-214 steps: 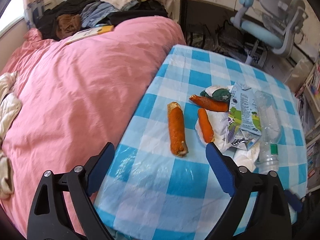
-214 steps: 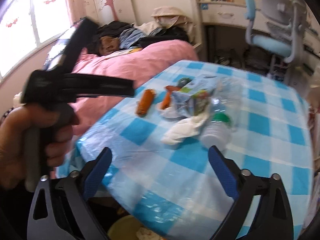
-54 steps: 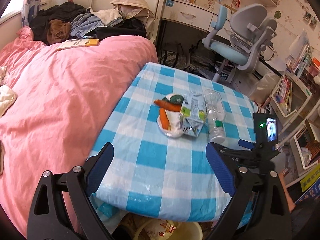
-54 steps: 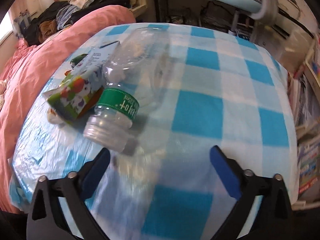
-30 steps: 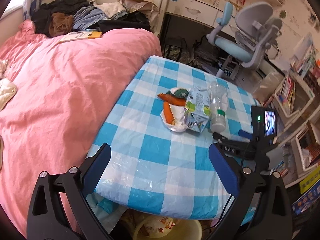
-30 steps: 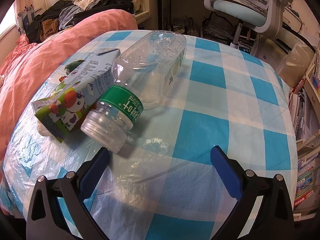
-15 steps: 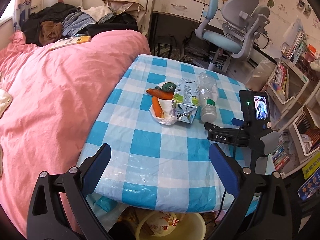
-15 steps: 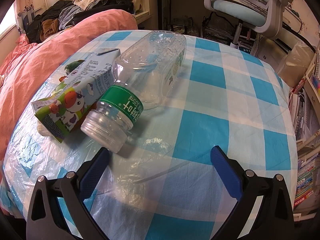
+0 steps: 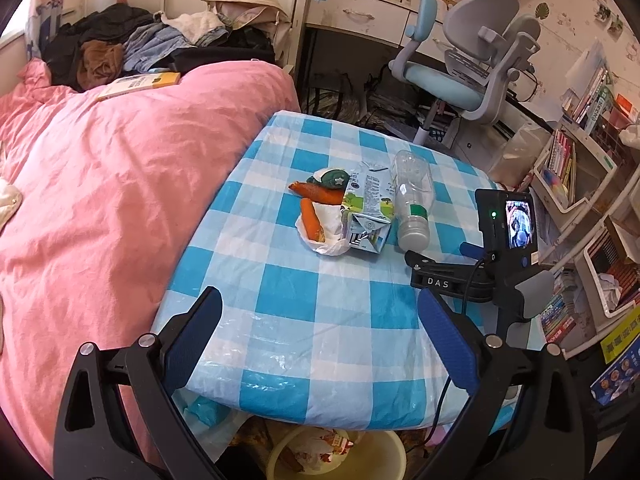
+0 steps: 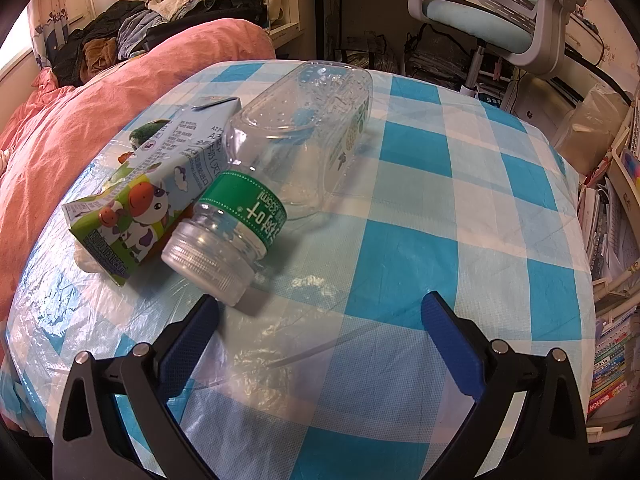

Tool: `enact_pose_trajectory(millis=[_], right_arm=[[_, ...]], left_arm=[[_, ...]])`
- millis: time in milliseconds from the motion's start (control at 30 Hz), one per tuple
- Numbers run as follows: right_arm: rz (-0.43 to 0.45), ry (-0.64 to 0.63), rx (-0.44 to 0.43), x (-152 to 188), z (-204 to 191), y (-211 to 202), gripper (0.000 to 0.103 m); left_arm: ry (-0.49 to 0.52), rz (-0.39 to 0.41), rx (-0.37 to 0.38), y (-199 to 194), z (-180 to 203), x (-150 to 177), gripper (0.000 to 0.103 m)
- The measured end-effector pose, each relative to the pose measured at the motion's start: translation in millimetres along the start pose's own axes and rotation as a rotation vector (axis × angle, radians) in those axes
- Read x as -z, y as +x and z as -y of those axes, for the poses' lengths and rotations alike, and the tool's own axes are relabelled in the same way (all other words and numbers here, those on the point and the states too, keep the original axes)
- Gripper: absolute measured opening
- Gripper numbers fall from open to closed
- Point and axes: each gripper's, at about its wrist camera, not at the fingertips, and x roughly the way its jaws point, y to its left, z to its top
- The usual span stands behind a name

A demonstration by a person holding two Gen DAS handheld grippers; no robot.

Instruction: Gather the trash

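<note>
Right gripper (image 10: 320, 316) spread wide, holding nothing, low over the blue-checked tablecloth (image 10: 432, 200) at the bottom of the right wrist view; left blue pad (image 10: 188, 340) just beside the bottle cap, contact not possible to judge. Seen also in the left wrist view at middle right as a black body marked DAS with a small lit screen (image 9: 516, 224).

Directly ahead, clear plastic bottle (image 10: 296, 136) lying on its side, long axis running from lower left to upper right of the frame, white cap (image 10: 204, 264) pointing toward the gripper, base pointing away to the desk chair (image 10: 492, 12). Green label band around the neck. Touching its left side, milk carton (image 10: 144, 192) with a cow picture, also lying flat, roughly parallel to the bottle.

Behind the carton only a green scrap visible here; the rest hidden.

Left gripper (image 9: 320, 336) also wide apart and empty, raised above the near table edge. From there: two carrots (image 9: 310, 216) on a white plastic bag (image 9: 328, 240), left of the carton (image 9: 366, 208) and bottle (image 9: 412, 196). Under the table edge, a yellow bin (image 9: 360, 460), cut off by the frame bottom, with wrappers inside, hard to make out. Pink duvet (image 9: 100, 184) filling the left.
</note>
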Motion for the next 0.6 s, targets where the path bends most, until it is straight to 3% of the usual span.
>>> enact_pose_trajectory(millis=[267, 600], right_arm=[[0.000, 0.000, 0.000, 0.1, -0.1, -0.1, 0.097], [0.000, 0.000, 0.000, 0.2, 0.0, -0.2, 0.097]], left_arm=[[-0.040, -0.007, 0.016, 3.3, -8.3, -6.5, 0.095], [0.015, -0.048, -0.037, 22.5, 5.9, -0.1, 0.095]])
